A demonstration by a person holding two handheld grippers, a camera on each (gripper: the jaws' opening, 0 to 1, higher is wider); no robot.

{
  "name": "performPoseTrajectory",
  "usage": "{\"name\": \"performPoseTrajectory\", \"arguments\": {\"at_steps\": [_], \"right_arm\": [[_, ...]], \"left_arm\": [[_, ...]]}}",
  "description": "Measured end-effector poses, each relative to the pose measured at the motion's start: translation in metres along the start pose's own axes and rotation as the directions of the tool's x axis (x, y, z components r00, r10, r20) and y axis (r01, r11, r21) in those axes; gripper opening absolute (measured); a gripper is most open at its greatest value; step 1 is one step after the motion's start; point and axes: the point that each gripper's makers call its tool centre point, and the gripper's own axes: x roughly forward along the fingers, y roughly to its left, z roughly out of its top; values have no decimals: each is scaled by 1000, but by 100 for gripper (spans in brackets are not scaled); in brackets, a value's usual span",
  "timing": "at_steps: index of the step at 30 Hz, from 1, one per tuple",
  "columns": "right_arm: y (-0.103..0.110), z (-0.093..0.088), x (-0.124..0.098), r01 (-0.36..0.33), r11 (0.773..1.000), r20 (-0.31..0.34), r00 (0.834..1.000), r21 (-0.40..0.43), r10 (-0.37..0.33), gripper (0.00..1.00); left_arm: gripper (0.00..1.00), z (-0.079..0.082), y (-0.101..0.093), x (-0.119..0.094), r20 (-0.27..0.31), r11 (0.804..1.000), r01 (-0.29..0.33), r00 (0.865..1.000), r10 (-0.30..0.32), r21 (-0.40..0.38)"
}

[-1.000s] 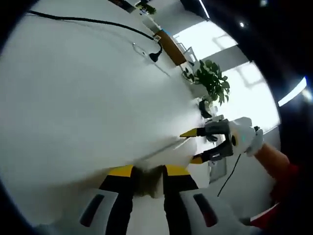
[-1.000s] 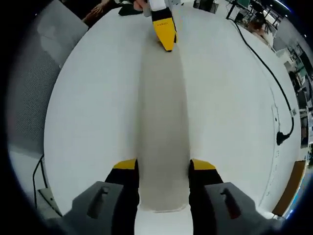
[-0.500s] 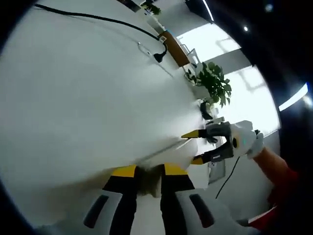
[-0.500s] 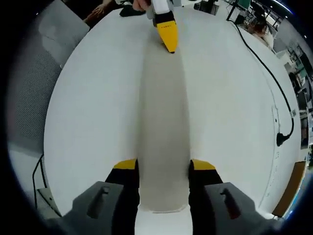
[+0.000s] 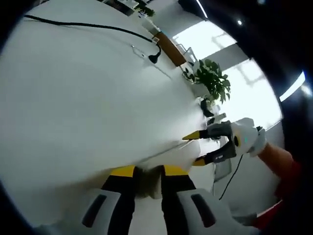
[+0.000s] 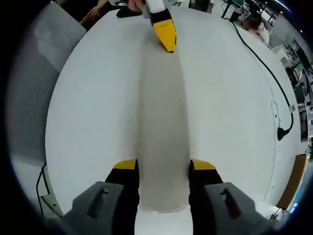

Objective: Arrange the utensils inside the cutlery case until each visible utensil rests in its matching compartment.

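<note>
Noting the white table [image 6: 88, 98] first: it spans the right gripper view, and the cutlery case [image 6: 164, 127] lies on it as a long pale grey strip running from bottom centre to top centre

Right gripper [image 6: 163, 165], bottom centre of its own view: jaws pressed against both long edges of the case's near end, so we read it as clamped across the width. Left gripper [image 6: 165, 34] touches the far end at top centre, one yellow tip showing

Left gripper view: left gripper [image 5: 147, 171] at bottom centre, jaws nearly together on a thin grey-brown edge of the case [image 5: 149, 178]; we judge it pinched. Right gripper [image 5: 193, 150] sits right of centre, jaws set wider

Risks, as we judge them:
- uneven lift or pull between the two ends could twist the case and spill or mix whatever lies inside
- the left pinch is thin; a tug could slip it off
- which compartment holds what, we cannot tell

Right gripper view gives the case's full length and a black cable [image 6: 264, 63] at upper right; left gripper view adds a potted plant [image 5: 212, 81], upper right
</note>
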Motion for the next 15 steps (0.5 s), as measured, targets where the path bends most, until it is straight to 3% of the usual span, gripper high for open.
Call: {"name": "performPoseTrajectory", "arguments": {"at_steps": [10,15], "right_arm": [[19,9,3,8,999,-5,1000,50,-8,38],[17,8,5,1,999,-20,1000,50,0,39]], "left_arm": [[19,-16,0,-14,22,999,-27,999,26,46],[22,-17,4,-14,-5,998,-53,999,53,-26]]}}
